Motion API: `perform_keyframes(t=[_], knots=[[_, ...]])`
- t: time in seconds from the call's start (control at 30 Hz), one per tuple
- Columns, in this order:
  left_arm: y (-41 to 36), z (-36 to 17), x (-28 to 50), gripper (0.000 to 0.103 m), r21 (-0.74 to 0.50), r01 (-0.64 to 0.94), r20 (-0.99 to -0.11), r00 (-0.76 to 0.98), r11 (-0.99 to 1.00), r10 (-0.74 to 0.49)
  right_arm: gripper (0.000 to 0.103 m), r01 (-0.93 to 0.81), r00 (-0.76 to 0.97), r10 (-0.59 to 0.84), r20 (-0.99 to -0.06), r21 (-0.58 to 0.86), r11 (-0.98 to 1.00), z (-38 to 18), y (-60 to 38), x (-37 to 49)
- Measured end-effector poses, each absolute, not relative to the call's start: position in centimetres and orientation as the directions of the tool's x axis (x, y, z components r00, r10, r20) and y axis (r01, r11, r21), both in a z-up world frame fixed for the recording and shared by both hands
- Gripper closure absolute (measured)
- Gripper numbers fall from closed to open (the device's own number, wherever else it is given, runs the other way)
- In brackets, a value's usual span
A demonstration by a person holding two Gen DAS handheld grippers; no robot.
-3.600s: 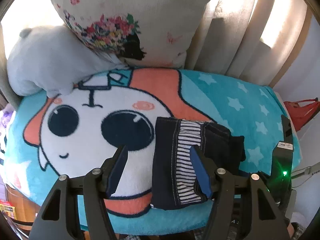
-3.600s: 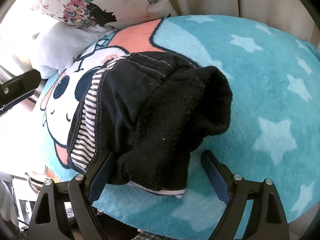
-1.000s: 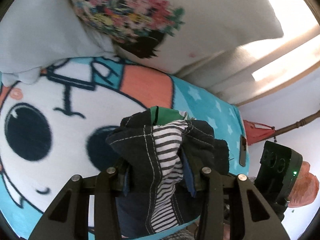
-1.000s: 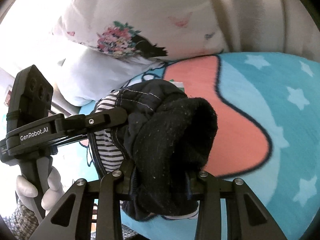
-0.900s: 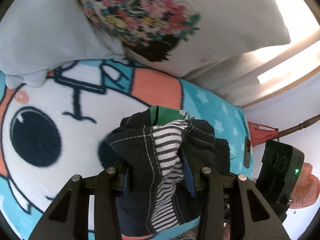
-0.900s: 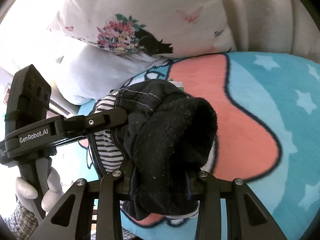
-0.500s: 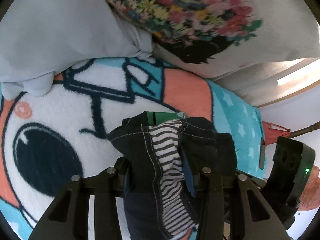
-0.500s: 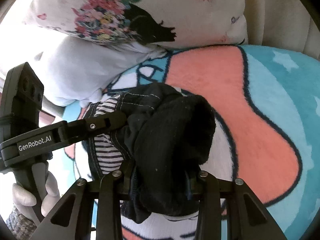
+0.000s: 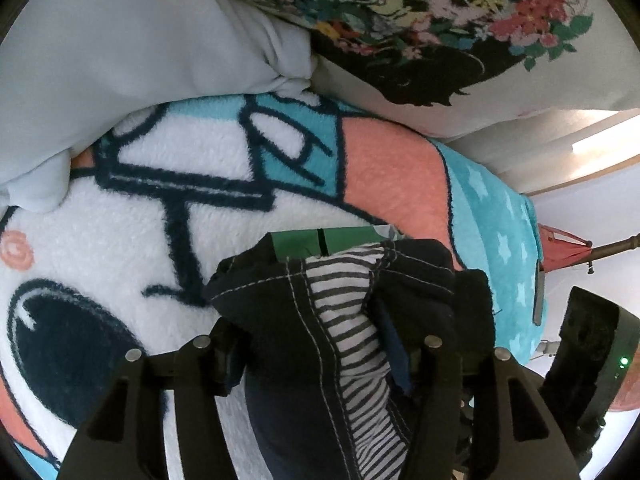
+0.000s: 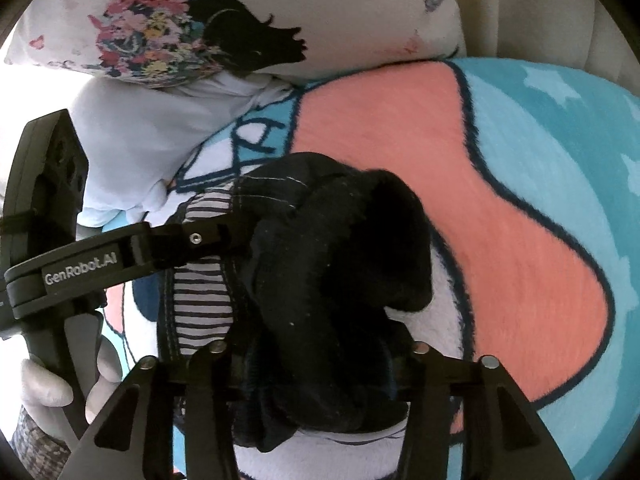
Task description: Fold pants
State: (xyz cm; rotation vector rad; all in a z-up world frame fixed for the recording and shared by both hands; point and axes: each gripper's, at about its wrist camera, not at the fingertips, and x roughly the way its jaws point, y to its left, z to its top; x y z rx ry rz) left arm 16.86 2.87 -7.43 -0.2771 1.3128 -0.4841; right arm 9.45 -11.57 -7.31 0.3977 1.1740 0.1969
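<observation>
The pants (image 9: 296, 332), folded into a thick dark bundle with a striped lining showing, sit over the white face area of the cartoon blanket (image 9: 384, 168), just short of its coral patch. Both claws grasp this bundle.

The left claw (image 9: 320, 360) is clenched on the pants at the waistband end: dark denim with white stitching and the striped band bulge up between its fingers (image 9: 228, 356), and a green tag (image 9: 320, 242) sticks out at the bundle's far edge, toward the pillows. In the right view the left claw (image 10: 236, 236) reaches in from the side, its arm marked "GenRobot.AI", with the gloved hand (image 10: 60, 392) on its handle at the bundle's left.

The right claw (image 10: 316, 360) is clenched on the pants (image 10: 340, 248) at the other end, where the soft black fabric rolls up in a fat hump between its fingers (image 10: 208, 364). In the left view the right unit's body (image 9: 588, 360) with a green light shows to the right of the bundle.

Beyond the pants, at the far edge of the blanket (image 10: 440, 160), lie a pale plain pillow (image 9: 132, 52) and a floral pillow (image 9: 440, 12) partly over it. Right of the bundle the blanket turns teal with pale stars
</observation>
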Motion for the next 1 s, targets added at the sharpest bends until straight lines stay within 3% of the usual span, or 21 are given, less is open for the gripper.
perform_keyframes(t=[0.13, 0.5, 0.7, 0.83, 1.0], knots=[[4.0, -5.7, 16.0, 0.047, -0.467, 0.187, -0.843, 0.201, 0.864, -0.499, 0.041, 0.088, 0.383, 0.347, -0.856, 0.408, 0.909, -6.7, -12.2, 9.2], [6.6, -3.2, 10.7, 0.046, -0.390, 0.131, -0.839, 0.358, 0.911, -0.410, 0.038, 0.188, 0.493, 0.210, -0.844, 0.339, 0.922, -3.0, -14.6, 4.8], [6.8, -3.1, 7.5, 0.046, -0.339, 0.068, -0.855, 0.393, 0.938, -0.338, 0.037, 0.128, 0.480, 0.235, -0.845, 0.332, 0.934, -3.3, -14.5, 5.1], [6.6, -1.6, 5.3, 0.046, -0.306, 0.032, -0.847, 0.446, 0.952, -0.288, 0.029, 0.032, 0.343, 0.222, -0.913, 0.248, 0.968, -7.0, -12.5, 5.9], [5.3, 0.8, 2.5, 0.046, -0.243, 0.021, -0.820, 0.531, 0.970, -0.217, 0.025, -0.012, 0.386, 0.245, -0.889, 0.260, 0.965, -5.9, -12.9, 5.1]])
